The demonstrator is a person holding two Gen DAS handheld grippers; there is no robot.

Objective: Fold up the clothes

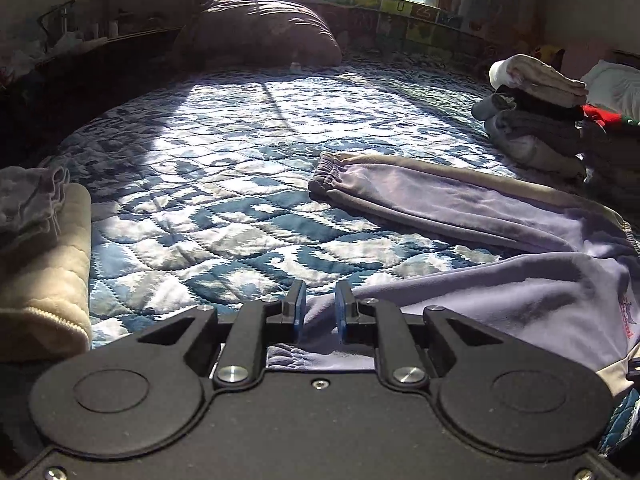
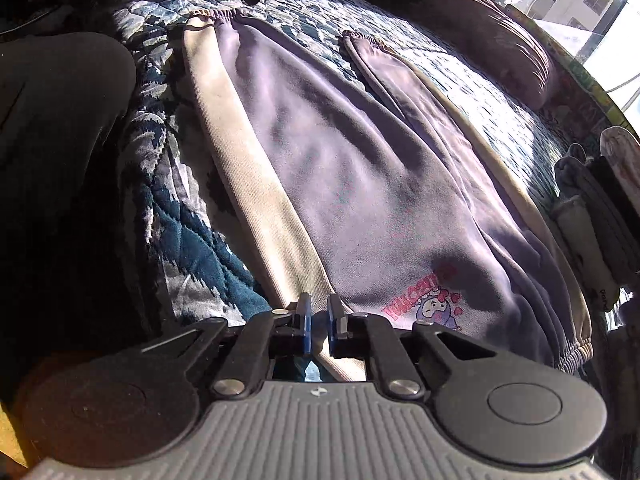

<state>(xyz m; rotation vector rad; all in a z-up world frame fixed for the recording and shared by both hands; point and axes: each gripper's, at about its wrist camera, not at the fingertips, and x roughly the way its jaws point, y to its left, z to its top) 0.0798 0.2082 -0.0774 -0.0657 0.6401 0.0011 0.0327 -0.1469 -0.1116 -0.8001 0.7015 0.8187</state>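
Observation:
Lavender fleece pants (image 2: 360, 160) with beige side stripes and a cartoon print lie spread on the bed quilt (image 1: 200, 152), legs apart. In the left wrist view the far leg (image 1: 460, 204) stretches across the right and the near leg runs to my left gripper (image 1: 321, 308). Its blue pads stand a narrow gap apart with the near leg's cuff fabric between them. My right gripper (image 2: 319, 320) sits at the waist end, pads nearly together on the beige stripe's edge beside the print (image 2: 424, 304).
A stack of folded clothes (image 1: 536, 120) stands at the right of the bed. A beige folded garment (image 1: 44, 272) lies at the left. A brown pillow (image 1: 260, 32) rests by the window. A person's dark-clothed leg (image 2: 60, 140) lies alongside the pants.

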